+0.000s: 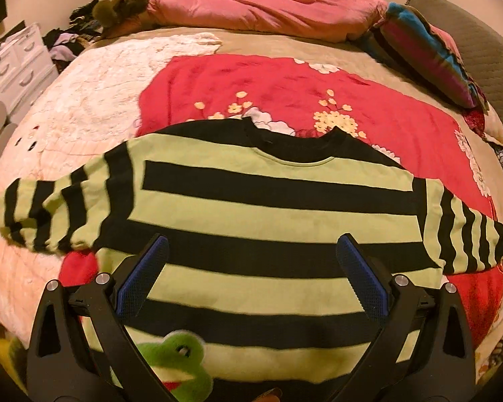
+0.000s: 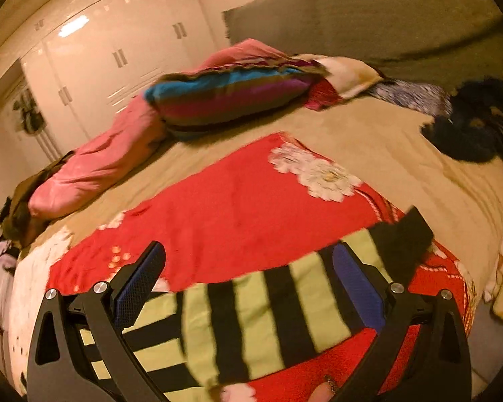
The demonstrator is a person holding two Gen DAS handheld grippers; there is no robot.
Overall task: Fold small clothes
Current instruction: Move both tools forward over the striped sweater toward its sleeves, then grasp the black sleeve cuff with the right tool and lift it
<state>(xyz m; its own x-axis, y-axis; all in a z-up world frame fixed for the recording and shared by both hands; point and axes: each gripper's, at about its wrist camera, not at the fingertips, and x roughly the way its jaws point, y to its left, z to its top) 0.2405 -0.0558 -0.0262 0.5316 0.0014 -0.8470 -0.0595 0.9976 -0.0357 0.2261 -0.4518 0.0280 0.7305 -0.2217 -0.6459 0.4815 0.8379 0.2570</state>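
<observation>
Lying flat on the red floral blanket (image 1: 285, 87), the green-and-black striped sweater (image 1: 258, 207) spreads both sleeves wide. Left gripper (image 1: 253, 251) hovers over its body, jaws apart; right gripper (image 2: 248, 261) over one sleeve, jaws apart.

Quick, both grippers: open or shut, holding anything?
Left gripper: open, empty, over the sweater.
Right gripper: open, empty, over the sweater's sleeve.

Sweater (image 1: 258, 221) flat on blanket (image 1: 285, 87) atop bed (image 1: 84, 100), pillows (image 1: 261, 10) behind, drawers (image 1: 16, 63) left.
</observation>
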